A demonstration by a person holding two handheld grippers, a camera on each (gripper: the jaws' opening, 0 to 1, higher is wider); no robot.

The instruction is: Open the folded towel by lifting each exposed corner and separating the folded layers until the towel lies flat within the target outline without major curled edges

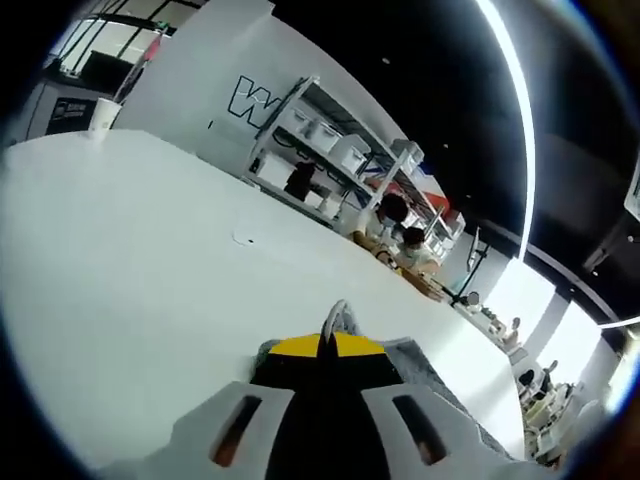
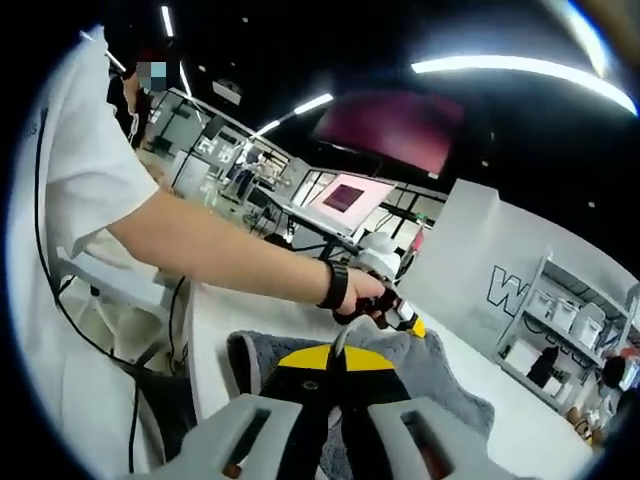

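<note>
White desk [image 1: 130, 260] carries the grey towel [image 2: 440, 375], soft and limp, best pinched at corners; each hand-held gripper, left [image 1: 330, 335] and right [image 2: 340, 350], is clamped on an edge.

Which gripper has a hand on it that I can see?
The left gripper: in the right gripper view a hand with a black wristband holds it above the towel.
</note>
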